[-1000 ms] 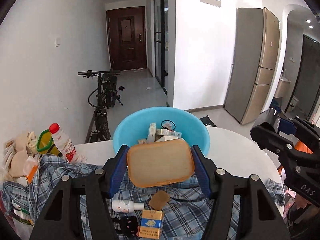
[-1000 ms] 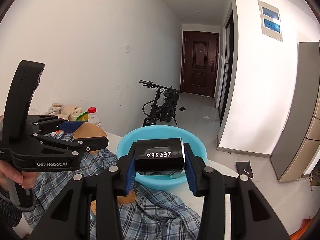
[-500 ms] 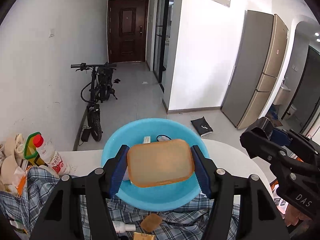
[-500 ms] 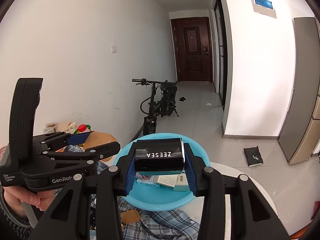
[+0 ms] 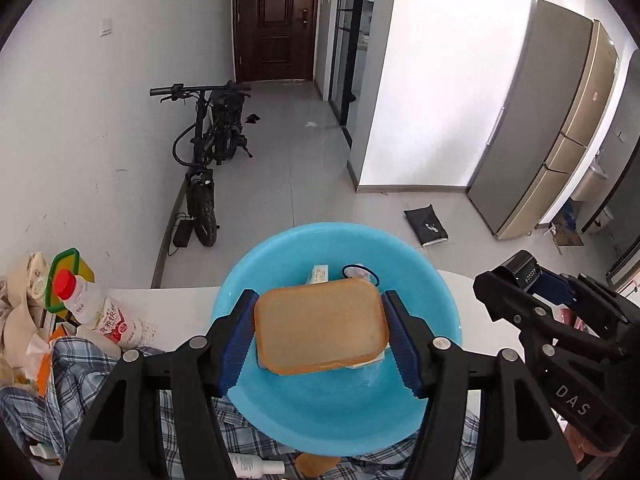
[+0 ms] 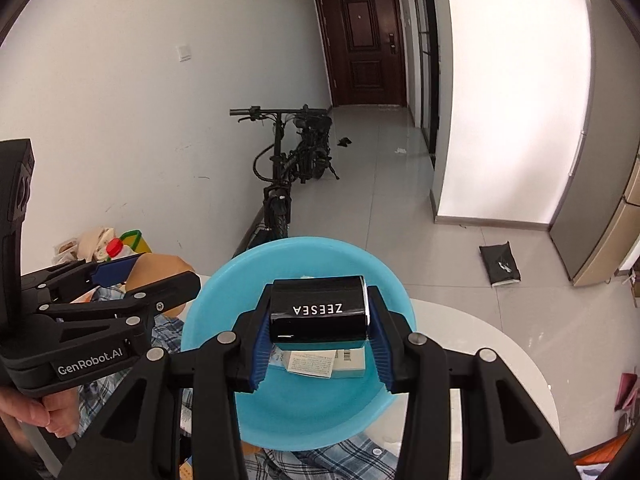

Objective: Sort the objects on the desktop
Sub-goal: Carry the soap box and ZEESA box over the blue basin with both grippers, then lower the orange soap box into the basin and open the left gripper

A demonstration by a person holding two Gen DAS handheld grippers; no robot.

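Round white table (image 6: 472, 344), smooth top, rumpled blue plaid cloth (image 5: 52, 396) over its near side. On it sits the glossy light-blue plastic basin (image 5: 432, 304), small cartons lying inside. Left gripper (image 5: 320, 332) hovers over the bowl, ribbed blue pads clamped on a matte tan rounded-rectangle case (image 5: 320, 328). Right gripper (image 6: 318, 332) too, jaws squeezing a shiny black ZEESEA box (image 6: 318, 312) above the basin.
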